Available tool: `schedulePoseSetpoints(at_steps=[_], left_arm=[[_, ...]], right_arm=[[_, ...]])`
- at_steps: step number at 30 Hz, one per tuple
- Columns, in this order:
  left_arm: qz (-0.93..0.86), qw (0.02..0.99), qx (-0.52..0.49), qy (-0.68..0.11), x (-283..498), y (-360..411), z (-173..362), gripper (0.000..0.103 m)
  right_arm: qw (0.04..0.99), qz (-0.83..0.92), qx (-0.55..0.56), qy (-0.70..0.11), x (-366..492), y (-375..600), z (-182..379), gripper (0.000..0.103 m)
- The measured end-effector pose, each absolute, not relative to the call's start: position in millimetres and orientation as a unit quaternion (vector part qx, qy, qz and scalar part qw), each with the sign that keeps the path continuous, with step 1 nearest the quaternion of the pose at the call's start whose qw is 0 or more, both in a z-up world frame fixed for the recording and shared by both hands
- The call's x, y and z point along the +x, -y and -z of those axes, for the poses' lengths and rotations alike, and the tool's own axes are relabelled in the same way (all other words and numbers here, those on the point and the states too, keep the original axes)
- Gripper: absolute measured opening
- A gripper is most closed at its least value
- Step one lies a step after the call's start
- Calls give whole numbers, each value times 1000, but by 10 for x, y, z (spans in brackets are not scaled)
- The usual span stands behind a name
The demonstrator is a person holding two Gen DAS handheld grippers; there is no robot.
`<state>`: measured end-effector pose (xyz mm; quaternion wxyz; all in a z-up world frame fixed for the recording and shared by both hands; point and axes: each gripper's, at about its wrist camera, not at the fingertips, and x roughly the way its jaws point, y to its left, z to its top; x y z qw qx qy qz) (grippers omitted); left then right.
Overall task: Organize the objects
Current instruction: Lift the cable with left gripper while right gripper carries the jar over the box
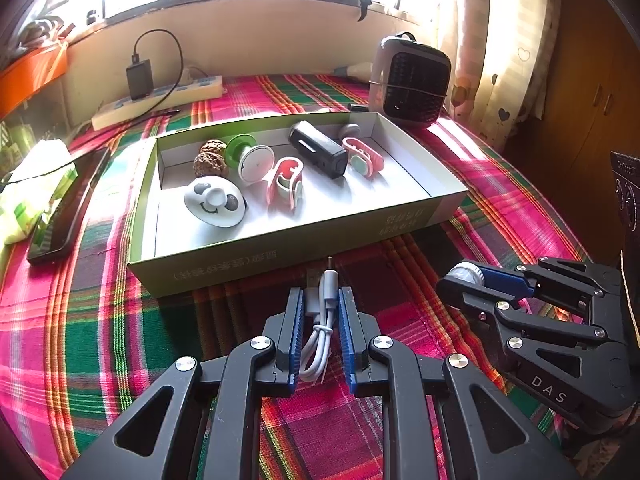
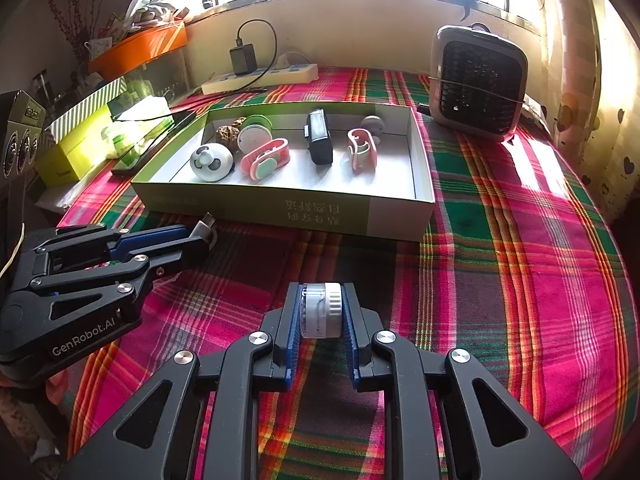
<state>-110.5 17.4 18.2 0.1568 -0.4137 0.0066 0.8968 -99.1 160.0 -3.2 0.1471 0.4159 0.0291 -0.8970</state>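
The left gripper (image 1: 320,300) is pinching a folded white charging cable (image 1: 320,334) between its blue ribbed pads; the cable's looped strands are bunching between the jaws, and its pale plug ends are poking out past the fingertips toward the box. The right gripper (image 2: 320,300) is clamping a small clear plastic roll with a white ribbed rim (image 2: 321,311), which is sitting upright between its pads, its ridged edge facing the right pad. Both grippers are hovering low over the pink, green and orange plaid cloth (image 2: 520,280).

Just ahead of both fingertips is lying a shallow green cardboard box with a white inside (image 1: 280,256). In it are resting a white panda-faced round gadget (image 1: 215,201), two brown walnuts (image 1: 211,158), a green-and-white disc (image 1: 250,156), two pink-and-mint clips (image 1: 284,184), and a black rectangular block (image 1: 319,149). Beyond the box, to the right, a grey square fan heater (image 2: 478,82) is standing.
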Motion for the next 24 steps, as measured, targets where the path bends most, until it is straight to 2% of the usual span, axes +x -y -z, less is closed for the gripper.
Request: schedulePoseSetpoints(at_steps=[24], left_arm=[[-907, 159, -389, 6, -1285, -100, -481, 15]], right_arm=[[148, 912, 381, -27, -1151, -1612, -299, 20]])
